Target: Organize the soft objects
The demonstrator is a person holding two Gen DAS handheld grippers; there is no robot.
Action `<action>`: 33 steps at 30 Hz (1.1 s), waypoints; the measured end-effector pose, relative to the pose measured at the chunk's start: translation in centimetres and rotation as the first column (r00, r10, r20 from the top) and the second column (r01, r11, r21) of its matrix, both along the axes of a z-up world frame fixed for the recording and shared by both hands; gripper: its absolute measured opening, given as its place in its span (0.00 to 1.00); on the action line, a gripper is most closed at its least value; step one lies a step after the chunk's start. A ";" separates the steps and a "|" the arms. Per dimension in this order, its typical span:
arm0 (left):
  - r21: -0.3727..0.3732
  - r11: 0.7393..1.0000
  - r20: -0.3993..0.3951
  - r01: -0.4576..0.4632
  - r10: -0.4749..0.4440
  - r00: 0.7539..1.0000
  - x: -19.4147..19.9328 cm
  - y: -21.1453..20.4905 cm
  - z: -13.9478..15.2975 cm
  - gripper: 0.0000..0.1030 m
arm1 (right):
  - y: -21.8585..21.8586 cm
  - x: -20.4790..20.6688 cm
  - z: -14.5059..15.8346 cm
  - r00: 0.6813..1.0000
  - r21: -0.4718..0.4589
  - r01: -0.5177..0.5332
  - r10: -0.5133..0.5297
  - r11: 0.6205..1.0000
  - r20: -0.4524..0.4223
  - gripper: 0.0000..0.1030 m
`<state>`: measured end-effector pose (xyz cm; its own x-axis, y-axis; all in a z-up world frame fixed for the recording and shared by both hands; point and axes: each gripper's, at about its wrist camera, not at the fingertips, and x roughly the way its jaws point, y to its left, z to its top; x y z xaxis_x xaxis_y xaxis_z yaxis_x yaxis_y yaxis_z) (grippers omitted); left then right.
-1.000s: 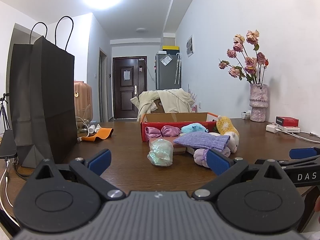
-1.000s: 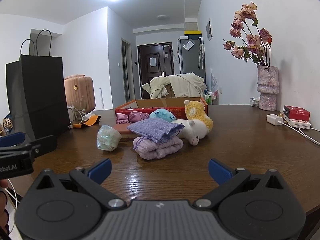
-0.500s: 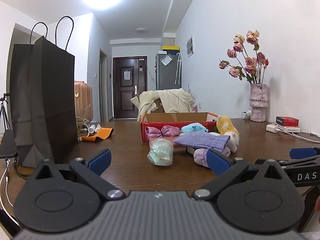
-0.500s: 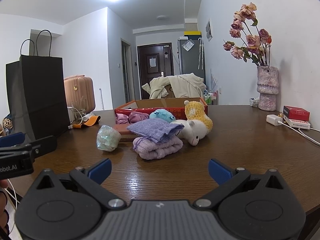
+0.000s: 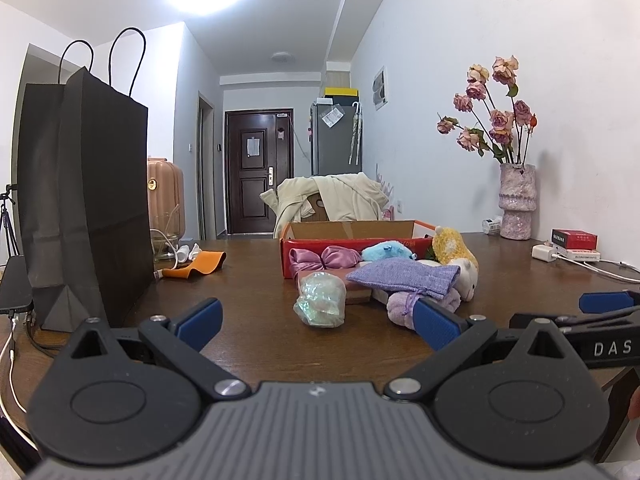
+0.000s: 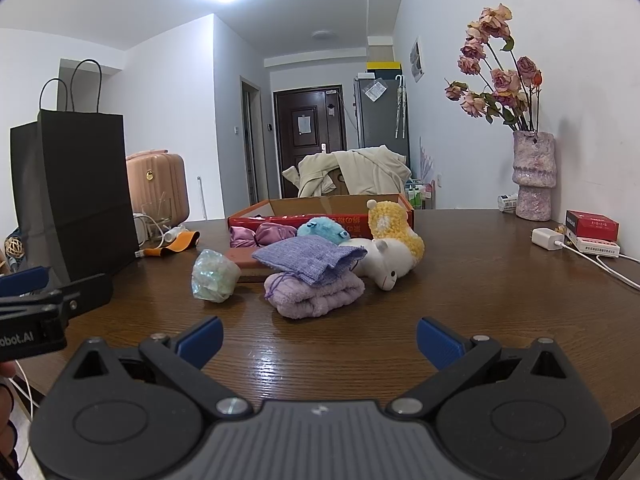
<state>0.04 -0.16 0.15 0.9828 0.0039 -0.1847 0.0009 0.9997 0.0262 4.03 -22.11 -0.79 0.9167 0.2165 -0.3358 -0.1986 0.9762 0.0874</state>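
A heap of soft things lies mid-table in front of a red cardboard box (image 6: pixel 400 226) (image 5: pixel 312 250). A lilac folded towel (image 6: pixel 316 298) carries a purple knit pouch (image 6: pixel 310 258) (image 5: pixel 404 276). Beside them sit a pale green crinkly bundle (image 6: pixel 212 276) (image 5: pixel 320 300), a white and yellow plush animal (image 6: pixel 394 252) (image 5: pixel 456 254), a blue plush (image 6: pixel 324 230) (image 5: pixel 386 250) and a pink satin bow (image 6: pixel 258 236) (image 5: pixel 322 260). My left gripper (image 5: pixel 316 320) and my right gripper (image 6: pixel 320 340) both stand open and empty, short of the heap.
A tall black paper bag (image 5: pixel 84 200) stands at the left. An orange strap and white cables (image 5: pixel 192 264) lie behind it. A vase of dried roses (image 6: pixel 534 176), a red box (image 6: pixel 592 226) and a white charger (image 6: pixel 546 238) line the right wall side. A phone (image 5: pixel 16 284) lies far left.
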 end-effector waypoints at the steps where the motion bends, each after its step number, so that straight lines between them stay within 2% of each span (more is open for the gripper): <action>1: -0.001 1.000 -0.001 -0.001 0.001 1.000 0.0 0.0 -0.1 1.00 | 0.0 0.1 -0.1 1.000 0.000 0.005 -0.005 1.000 0.003 1.00; 9: -0.004 0.999 -0.016 -0.049 0.049 0.999 2.5 0.8 -0.4 1.00 | -0.2 1.5 -0.5 0.999 -0.022 0.037 -0.036 0.999 0.032 1.00; 13: -0.031 0.997 -0.046 -0.071 0.070 0.997 5.1 1.6 0.2 1.00 | -0.6 3.5 -0.6 1.000 0.008 0.025 -0.025 1.000 0.013 1.00; 19: -0.049 0.998 -0.088 -0.028 0.024 0.996 9.9 2.5 1.3 1.00 | -0.5 7.4 -0.2 1.000 0.039 0.002 -0.001 0.999 -0.023 0.98; 24: -0.096 0.994 -0.098 0.045 -0.055 0.994 14.1 3.0 2.6 1.00 | -0.8 11.8 0.3 0.996 0.083 -0.015 0.022 0.996 -0.083 0.84; 26: -0.109 0.989 -0.125 0.098 -0.111 0.986 16.4 2.6 3.2 1.00 | -1.0 13.5 0.2 0.992 0.127 -0.019 0.034 0.992 -0.119 0.76; 31: -0.139 0.969 -0.217 0.205 -0.232 0.948 23.1 0.6 3.2 0.93 | -0.9 17.7 -0.6 0.984 0.209 -0.017 0.054 0.978 -0.172 0.72; 33: -0.151 0.960 -0.271 0.235 -0.269 0.924 25.6 -0.1 2.6 0.92 | -0.9 19.4 -1.1 0.979 0.245 -0.010 0.059 0.969 -0.196 0.71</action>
<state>25.67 -0.23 2.79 0.8535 -0.2747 -0.4428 0.2440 0.9615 -0.1262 23.42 -22.98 -1.93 0.8265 0.3442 -0.4454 -0.1858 0.9138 0.3613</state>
